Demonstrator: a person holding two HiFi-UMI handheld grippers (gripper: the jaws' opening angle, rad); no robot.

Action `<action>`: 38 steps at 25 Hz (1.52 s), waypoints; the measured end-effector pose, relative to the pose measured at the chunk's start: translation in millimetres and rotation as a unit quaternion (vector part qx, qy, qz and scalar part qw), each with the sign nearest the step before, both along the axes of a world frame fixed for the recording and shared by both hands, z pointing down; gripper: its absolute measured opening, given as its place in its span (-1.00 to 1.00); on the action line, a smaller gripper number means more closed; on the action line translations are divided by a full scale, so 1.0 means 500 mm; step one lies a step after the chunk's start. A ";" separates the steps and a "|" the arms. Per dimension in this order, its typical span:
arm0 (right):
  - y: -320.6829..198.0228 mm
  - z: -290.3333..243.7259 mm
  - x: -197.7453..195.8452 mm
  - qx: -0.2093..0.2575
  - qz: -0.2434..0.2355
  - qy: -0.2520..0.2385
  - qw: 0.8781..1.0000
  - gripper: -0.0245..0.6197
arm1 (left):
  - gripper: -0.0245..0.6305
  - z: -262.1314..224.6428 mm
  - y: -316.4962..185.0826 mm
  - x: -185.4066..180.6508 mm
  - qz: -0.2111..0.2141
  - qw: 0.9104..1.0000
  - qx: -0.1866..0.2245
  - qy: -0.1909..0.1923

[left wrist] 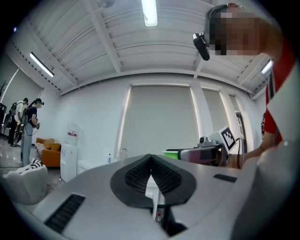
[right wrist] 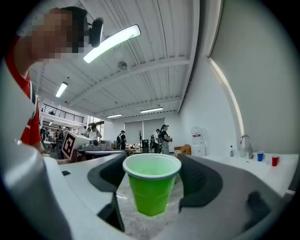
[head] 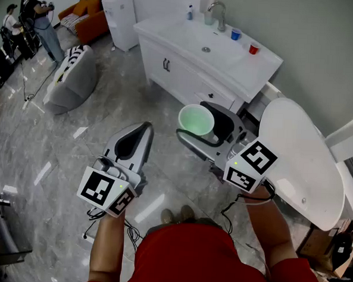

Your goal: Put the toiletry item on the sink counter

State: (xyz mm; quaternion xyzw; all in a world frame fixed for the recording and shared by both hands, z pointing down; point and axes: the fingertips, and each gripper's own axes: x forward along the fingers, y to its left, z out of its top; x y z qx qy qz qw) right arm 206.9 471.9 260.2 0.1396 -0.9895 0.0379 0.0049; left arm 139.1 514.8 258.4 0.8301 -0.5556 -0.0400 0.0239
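The right gripper (head: 208, 133) grasped the green cup (head: 195, 119), held in the air well short of the sink counter (head: 171, 33). The left gripper (head: 140, 135), farther from the counter, was clenched empty.

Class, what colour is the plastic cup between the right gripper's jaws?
A green plastic cup; the right gripper view shows it best.

Green cup (right wrist: 151, 190), upright, empty, held aloft

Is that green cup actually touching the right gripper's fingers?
Touching. The right gripper view shows the green cup pinched by its rim between both fingers.
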 end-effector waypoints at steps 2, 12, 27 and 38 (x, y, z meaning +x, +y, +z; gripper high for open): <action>-0.002 0.000 0.000 0.001 0.000 0.000 1.000 0.10 | -0.87 0.001 -0.001 -0.001 -0.001 1.000 0.001 0.000; -0.017 0.005 0.009 0.002 -0.004 -0.004 1.000 0.10 | -0.87 0.011 -0.012 0.005 -0.013 1.000 -0.002 0.004; -0.128 -0.012 0.053 -0.004 -0.026 -0.031 0.999 0.10 | -0.87 0.003 -0.114 0.021 -0.056 0.998 0.006 0.009; -0.214 0.004 0.019 -0.010 -0.033 -0.030 0.999 0.10 | -0.87 0.014 -0.199 -0.017 -0.069 0.998 0.002 0.001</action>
